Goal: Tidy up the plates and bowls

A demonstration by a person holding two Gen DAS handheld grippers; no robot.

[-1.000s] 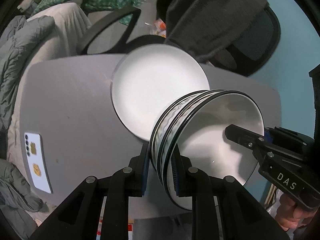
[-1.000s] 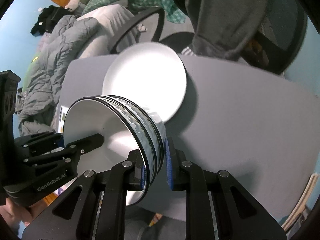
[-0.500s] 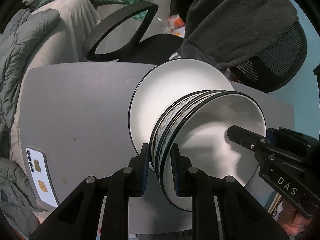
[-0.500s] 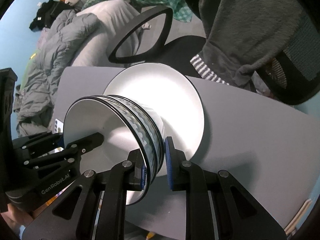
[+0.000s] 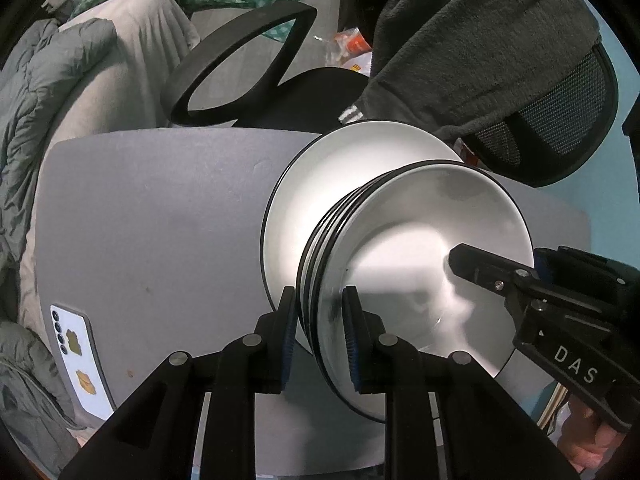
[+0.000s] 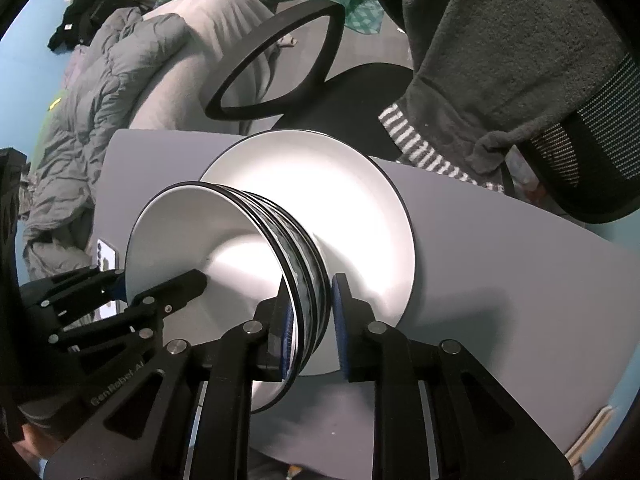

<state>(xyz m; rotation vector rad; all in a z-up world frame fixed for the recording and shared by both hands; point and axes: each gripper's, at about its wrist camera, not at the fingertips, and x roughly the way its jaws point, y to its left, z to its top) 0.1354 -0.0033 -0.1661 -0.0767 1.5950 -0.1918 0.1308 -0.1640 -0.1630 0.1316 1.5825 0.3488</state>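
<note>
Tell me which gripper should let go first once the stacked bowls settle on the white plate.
Either, probably: left gripper and right gripper clamp opposite rims of the stacked black-rimmed bowls over the white plate, symmetrically. The pictures favour neither.

Stacked bowls [image 5: 420, 264] over white plate [image 5: 344, 184]

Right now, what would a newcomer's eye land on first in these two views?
First, the stack of nested bowls held in the middle, the left tool and the right tool each clamped on opposite sides of its rims. Directly behind it lies the large white plate on the grey table, the stack's base close over it. A white phone sits at the table's left edge.
</note>
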